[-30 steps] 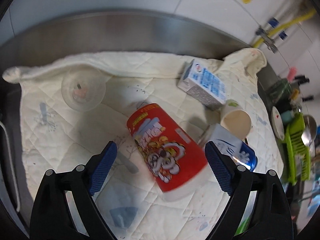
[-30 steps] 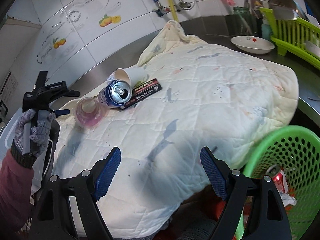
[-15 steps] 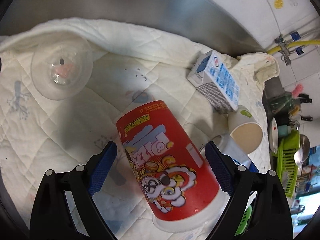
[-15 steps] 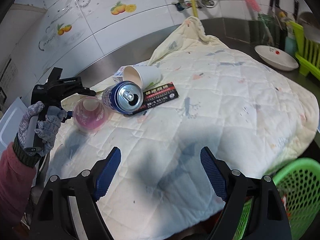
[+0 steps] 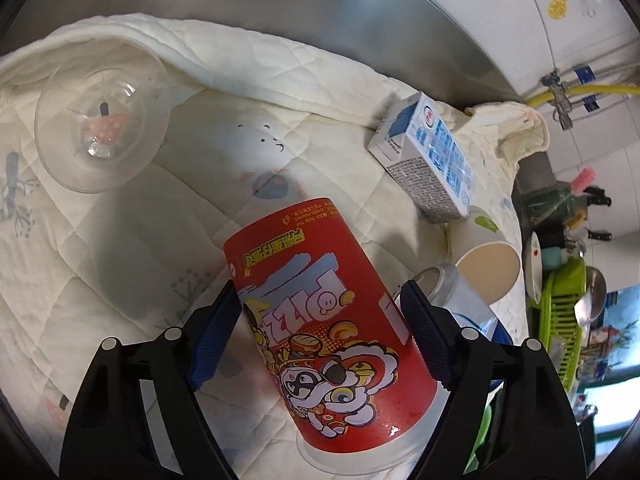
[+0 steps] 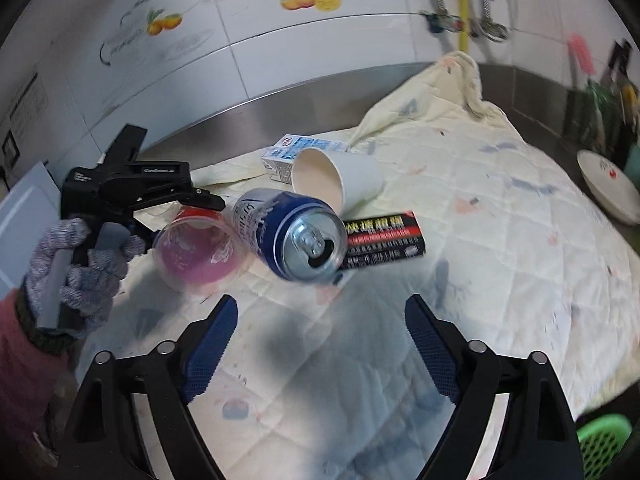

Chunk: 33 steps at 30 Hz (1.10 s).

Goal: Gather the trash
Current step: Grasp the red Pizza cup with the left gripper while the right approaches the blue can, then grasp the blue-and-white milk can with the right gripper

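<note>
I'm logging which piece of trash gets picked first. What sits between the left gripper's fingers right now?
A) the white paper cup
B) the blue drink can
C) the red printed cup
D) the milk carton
C: in the left wrist view the red printed cup lies on its side between the left gripper fingers, while the blue drink can, milk carton and white paper cup lie off to the side.

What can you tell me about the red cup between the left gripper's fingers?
The red cup looks like thin plastic with a printed red sleeve showing a cartoon figure and yellow lettering. It lies on its side on the quilted cloth, its clear open rim toward the camera. The left gripper has its blue pads against both sides. A blue can lies beside it.
</note>
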{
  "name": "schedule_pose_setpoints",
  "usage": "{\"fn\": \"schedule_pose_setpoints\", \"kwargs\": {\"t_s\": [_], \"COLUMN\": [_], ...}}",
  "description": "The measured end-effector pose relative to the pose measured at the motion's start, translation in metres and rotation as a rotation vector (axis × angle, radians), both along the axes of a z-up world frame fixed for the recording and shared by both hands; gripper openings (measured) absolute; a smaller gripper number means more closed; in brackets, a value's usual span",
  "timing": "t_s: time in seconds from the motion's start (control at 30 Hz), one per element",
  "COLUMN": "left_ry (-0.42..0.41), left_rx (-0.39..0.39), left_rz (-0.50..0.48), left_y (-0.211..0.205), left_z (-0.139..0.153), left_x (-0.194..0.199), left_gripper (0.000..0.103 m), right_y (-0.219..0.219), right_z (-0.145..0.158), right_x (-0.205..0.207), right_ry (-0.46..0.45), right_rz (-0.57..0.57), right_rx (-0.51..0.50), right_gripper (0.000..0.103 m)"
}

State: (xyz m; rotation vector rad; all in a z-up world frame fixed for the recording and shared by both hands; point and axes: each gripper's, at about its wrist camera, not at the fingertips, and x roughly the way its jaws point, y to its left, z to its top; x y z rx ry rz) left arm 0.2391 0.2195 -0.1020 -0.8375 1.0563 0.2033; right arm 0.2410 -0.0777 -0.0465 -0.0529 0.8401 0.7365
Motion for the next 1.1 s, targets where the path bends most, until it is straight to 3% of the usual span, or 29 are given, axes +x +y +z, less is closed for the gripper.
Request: {"fn": "schedule_pose_setpoints", "kwargs": {"t_s": [0.27,0.6,0.8,0.87,1.1], "left_ry": [-0.016,-0.009,0.013,0.018,0.018], "left_rx": [0.019,0.034,0.004,0.003,0.004], "left_rz": [-0.061,-0.118,-0.133,-0.130,-0.147], "left_y": [0.002,0.003,0.006,0.007,0.002], "left_z": [0.010,0.013,0.005,0.004,0.008], "left_x": [-0.013,-0.025,-0.024,-0.024,-0.028], "left_gripper": [0.072,0.070,0.072,0.072,0.077], "right_y": [0.034,0.071,0.083,0.086,0.093], "right_z": [-0.007,-0.024,-0.029,-0.029,-0.033], "right_x": [0.023,0.057,0.058,0.053,0.039], "right_ry": [-0.034,-0.028,-0.033,-0.049,-0.058], "right_rz": [0.070,0.140,0.160,0.163,0.192], "right_rx": [-0.042,-0.075,-0.079,-0.100,-0.130], "right_gripper": [0.086,0.087,0.085,0.078,0.076]}}
